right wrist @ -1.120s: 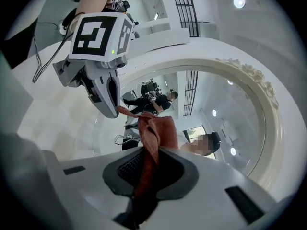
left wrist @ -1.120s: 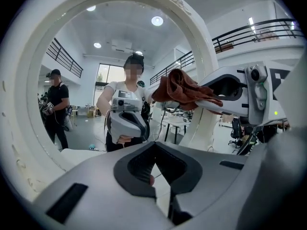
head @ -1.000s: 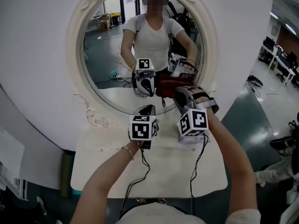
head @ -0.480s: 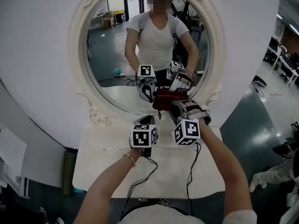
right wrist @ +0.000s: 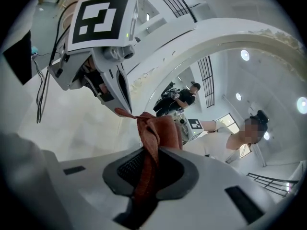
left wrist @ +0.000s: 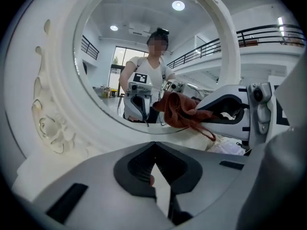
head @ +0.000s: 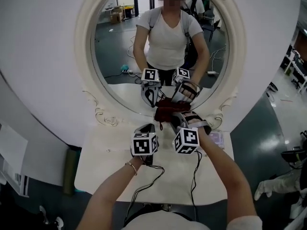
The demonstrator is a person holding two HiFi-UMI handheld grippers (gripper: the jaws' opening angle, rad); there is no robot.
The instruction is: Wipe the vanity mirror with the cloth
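Observation:
An oval vanity mirror (head: 120,47) in an ornate cream frame (head: 101,113) stands on a white table (head: 100,166). My right gripper (head: 176,120) is shut on a dark red cloth (head: 165,111), which bunches against the mirror's lower edge. The right gripper view shows the cloth (right wrist: 154,134) pinched between the jaws of the right gripper (right wrist: 150,153) and sticking out ahead. My left gripper (head: 147,127) hovers just left of it, shut and holding nothing. In the left gripper view the cloth (left wrist: 178,111) hangs ahead to the right of the left gripper (left wrist: 154,150).
The glass reflects the person and both grippers. A small pale packet (head: 217,139) lies on the table behind the right gripper. Cables (head: 144,183) trail from the grippers over the table's front edge. A dark green floor (head: 259,128) lies to the right.
The right gripper, still holding the cloth, has moved left along the mirror's lower edge and now sits closer to the left gripper. The left gripper has barely moved.

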